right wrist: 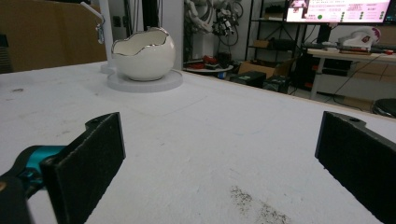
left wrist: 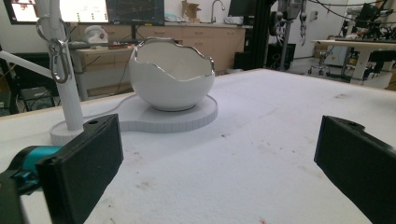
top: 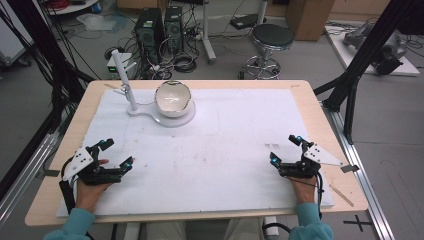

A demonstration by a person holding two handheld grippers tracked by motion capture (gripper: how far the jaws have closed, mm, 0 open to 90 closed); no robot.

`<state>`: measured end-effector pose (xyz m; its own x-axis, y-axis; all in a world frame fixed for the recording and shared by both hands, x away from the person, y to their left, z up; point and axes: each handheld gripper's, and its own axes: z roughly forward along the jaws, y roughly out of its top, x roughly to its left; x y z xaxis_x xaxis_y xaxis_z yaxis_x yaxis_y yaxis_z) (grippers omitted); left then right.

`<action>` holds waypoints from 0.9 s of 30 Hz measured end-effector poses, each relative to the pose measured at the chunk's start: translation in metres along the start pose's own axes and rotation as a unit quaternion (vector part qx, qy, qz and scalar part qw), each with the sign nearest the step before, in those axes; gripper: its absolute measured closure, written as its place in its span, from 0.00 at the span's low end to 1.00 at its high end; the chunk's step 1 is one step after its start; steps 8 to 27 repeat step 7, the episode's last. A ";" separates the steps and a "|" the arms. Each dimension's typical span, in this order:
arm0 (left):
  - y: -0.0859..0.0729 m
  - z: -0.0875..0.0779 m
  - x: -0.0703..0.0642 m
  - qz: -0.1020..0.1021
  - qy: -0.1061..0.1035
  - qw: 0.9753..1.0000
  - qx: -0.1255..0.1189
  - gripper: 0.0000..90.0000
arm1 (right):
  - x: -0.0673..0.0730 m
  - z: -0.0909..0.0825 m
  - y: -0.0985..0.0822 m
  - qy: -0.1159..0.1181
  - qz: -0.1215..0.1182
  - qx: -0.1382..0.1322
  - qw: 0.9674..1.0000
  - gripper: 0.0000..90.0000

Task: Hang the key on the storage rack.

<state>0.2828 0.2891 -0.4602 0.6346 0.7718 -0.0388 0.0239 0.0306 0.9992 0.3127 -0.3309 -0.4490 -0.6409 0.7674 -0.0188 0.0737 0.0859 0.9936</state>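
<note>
White foam sheeting covers the wooden table [top: 320, 107], matte and faintly stained, and both tools rest on it at the lower corners of the high view, left tool [top: 116, 153] and right tool [top: 285, 149] each with jaws spread wide and empty, probably parked ready. Well apart from them, at upper centre-left, the glossy eggshell-shaped bowl [top: 173, 98] with a jagged metallic rim sits on a white round base [top: 186, 118] beside an upright white post [top: 125, 80] carrying a metal clip [left wrist: 58, 60].

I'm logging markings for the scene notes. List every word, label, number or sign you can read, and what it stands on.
No text can be read.
Monitor behind the table, right gripper view: pink header and rows of text, too blurred to read.
Screens at the back, left gripper view: too small to read.
Egg-shaped bowl, its white stand, left gripper and right gripper: no markings seen.
</note>
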 end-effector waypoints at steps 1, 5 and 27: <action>-0.001 -0.001 0.000 0.001 0.001 1.000 -0.007 0.02 | 0.000 0.000 0.000 0.000 0.001 0.000 1.000 0.01; -0.002 -0.003 -0.004 0.016 0.006 1.000 -0.016 0.02 | 0.000 0.000 0.000 -0.002 -0.001 0.000 1.000 0.01; -0.002 -0.003 -0.002 0.010 0.005 1.000 -0.016 0.02 | 0.000 0.000 0.000 -0.002 -0.002 0.000 1.000 0.01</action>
